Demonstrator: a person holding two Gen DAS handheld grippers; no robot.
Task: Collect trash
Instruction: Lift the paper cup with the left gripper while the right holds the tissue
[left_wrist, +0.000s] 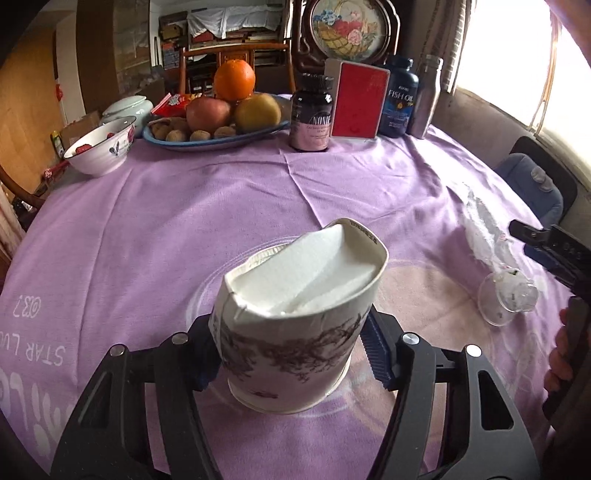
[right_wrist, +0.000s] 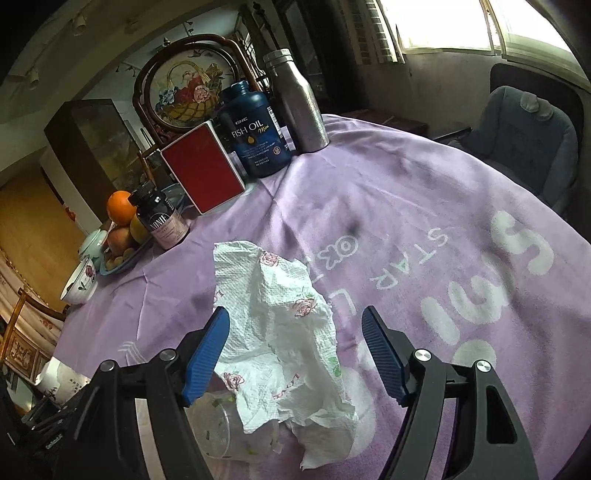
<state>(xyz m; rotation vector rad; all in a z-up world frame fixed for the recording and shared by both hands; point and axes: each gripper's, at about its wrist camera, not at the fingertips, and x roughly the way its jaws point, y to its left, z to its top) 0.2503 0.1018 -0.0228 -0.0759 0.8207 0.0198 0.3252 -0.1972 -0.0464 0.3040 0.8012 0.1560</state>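
My left gripper (left_wrist: 291, 354) is shut on a crushed paper cup (left_wrist: 295, 332) with a brown tree print; the cup stands on the purple tablecloth (left_wrist: 221, 206) and its rim is squeezed oval. My right gripper (right_wrist: 295, 347) is open around a crumpled white tissue (right_wrist: 284, 325) printed with pink roses. The tissue lies partly over a clear plastic cup (right_wrist: 218, 424) on its side. In the left wrist view the tissue (left_wrist: 484, 229) and clear cup (left_wrist: 506, 299) lie at the right, with the right gripper's body (left_wrist: 554, 254) beside them.
At the table's far side stand a fruit plate (left_wrist: 218, 136), a flowered bowl (left_wrist: 101, 147), a dark supplement bottle (left_wrist: 310, 114), a red box (left_wrist: 358, 103), a fish oil bottle (left_wrist: 400, 99) and a metal bottle (left_wrist: 428, 96). A blue chair (right_wrist: 528, 136) stands by the window.
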